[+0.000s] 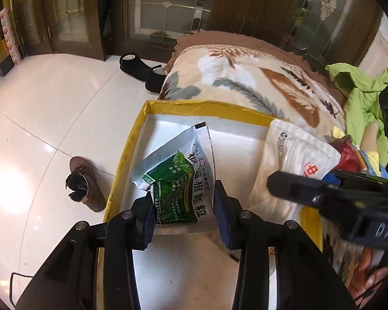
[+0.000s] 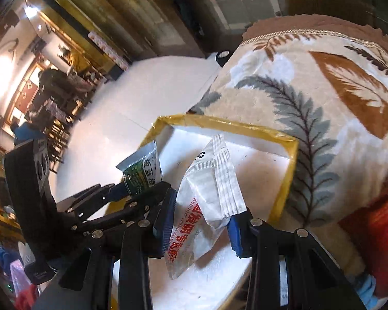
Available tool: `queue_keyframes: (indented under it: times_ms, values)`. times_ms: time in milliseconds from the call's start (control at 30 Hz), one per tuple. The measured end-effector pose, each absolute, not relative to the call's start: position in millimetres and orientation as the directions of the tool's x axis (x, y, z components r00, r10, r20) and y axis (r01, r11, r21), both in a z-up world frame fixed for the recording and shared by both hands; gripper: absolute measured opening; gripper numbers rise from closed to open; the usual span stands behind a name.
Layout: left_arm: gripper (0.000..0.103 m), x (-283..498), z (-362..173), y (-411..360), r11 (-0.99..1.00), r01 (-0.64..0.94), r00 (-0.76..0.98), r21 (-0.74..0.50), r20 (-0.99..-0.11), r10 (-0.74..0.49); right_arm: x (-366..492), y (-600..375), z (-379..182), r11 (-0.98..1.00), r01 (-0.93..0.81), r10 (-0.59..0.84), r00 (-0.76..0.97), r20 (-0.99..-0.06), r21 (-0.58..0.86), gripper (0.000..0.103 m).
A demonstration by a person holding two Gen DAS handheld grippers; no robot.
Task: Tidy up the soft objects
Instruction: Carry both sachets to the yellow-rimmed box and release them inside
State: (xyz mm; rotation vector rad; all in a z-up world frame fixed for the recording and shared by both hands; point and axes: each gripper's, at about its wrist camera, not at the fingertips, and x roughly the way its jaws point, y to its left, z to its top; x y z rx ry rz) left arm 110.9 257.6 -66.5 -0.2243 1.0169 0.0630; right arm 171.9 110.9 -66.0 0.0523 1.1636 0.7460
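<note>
Our left gripper (image 1: 185, 214) is closed on the green sachet (image 1: 178, 180), long axis pointing away over the yellow-edged tray (image 1: 194, 106). Our right gripper (image 2: 201, 219) clamps the white packet (image 2: 207, 201) just beside, equally near the tray floor.

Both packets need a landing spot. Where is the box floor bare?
The box floor is bare along the far yellow rim and in its near part. The right side is crowded by the white packet and a pile of items beyond it.
</note>
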Motion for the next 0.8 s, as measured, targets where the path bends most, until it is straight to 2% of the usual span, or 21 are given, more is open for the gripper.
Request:
queue_keyframes:
  times_ms: [133,200,333,467,600,733,767,800]
  values:
    - [0.038,115.8,-73.9,262.2,0.974,-0.173,0.522,-0.147,-0.852,-0.035,176.7,111.0,-71.9,0.777,-0.492,0.535,0.183,-0.825,0.394,0.053]
    - [0.04,117.1,-76.0,265.2,0.972,-0.186,0.524,-0.144,-0.852,-0.025,175.3,110.6,-69.8,0.778,-0.499,0.531,0.196,-0.825,0.382,0.053]
    - [0.047,117.4,-74.0,267.6,0.969,-0.207,0.529,-0.137,-0.849,-0.007,167.5,97.3,-52.1,0.798,-0.487,0.53,0.284,-0.799,0.356,0.068]
    - [0.048,114.5,-67.9,275.6,0.95,-0.238,0.539,-0.202,-0.841,-0.044,159.1,75.6,-37.7,0.793,-0.454,0.57,0.321,-0.756,0.405,0.07]
    - [0.062,101.7,-50.6,271.0,0.954,-0.25,0.572,-0.166,-0.82,0.007,143.2,55.8,-27.4,0.791,-0.446,0.582,0.339,-0.74,0.418,0.073]
    - [0.064,80.0,-26.9,260.7,0.957,-0.232,0.615,-0.175,-0.788,0.005,116.3,19.0,-15.8,0.788,-0.428,0.601,0.379,-0.703,0.443,0.076]
    - [0.066,74.8,-22.1,258.3,0.957,-0.229,0.624,-0.18,-0.781,0.002,111.4,9.4,-14.3,0.79,-0.417,0.602,0.39,-0.697,0.449,0.077]
    - [0.072,67.8,-16.3,253.8,0.958,-0.219,0.636,-0.187,-0.772,-0.005,104.8,-3.6,-12.6,0.793,-0.398,0.604,0.405,-0.687,0.462,0.081]
